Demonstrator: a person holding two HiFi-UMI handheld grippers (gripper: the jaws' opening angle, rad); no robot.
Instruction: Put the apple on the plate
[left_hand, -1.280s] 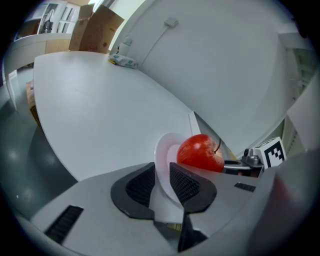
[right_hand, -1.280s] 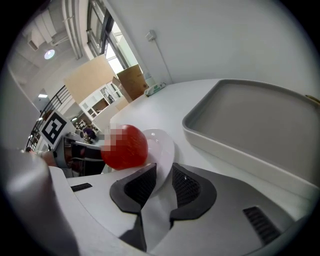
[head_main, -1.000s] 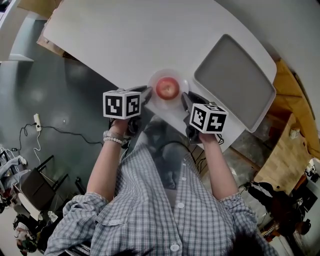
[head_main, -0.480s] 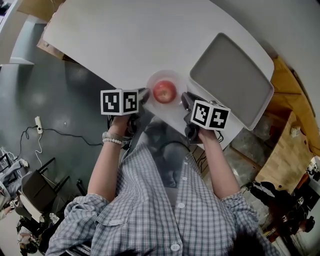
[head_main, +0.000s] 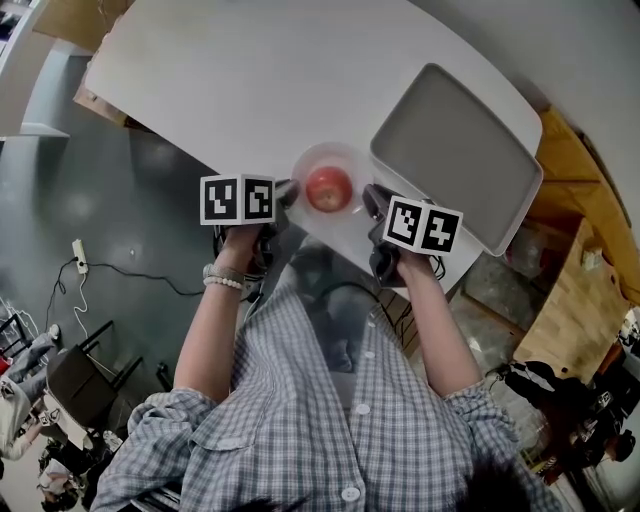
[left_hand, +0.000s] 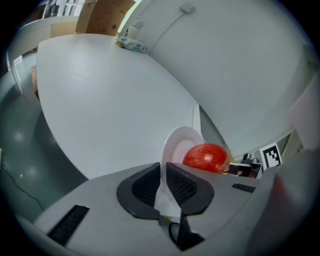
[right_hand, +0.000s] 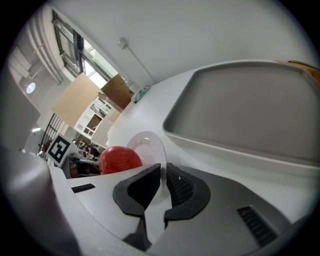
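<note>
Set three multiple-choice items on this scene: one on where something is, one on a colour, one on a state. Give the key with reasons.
1. The apple lies:
A. in a bowl
B. on the plate
C. in a basket

2. The apple is:
A. green
B. yellow
C. red

3. The left tongs and the right tongs are:
A. both shut on the plate's rim
B. both open
C. one open, one shut on the apple

Key:
1 B, the head view shows the apple in the middle of the white plate.
2 C, its skin is red in every view.
3 A, each gripper view shows the white rim pinched between that gripper's jaws.
</note>
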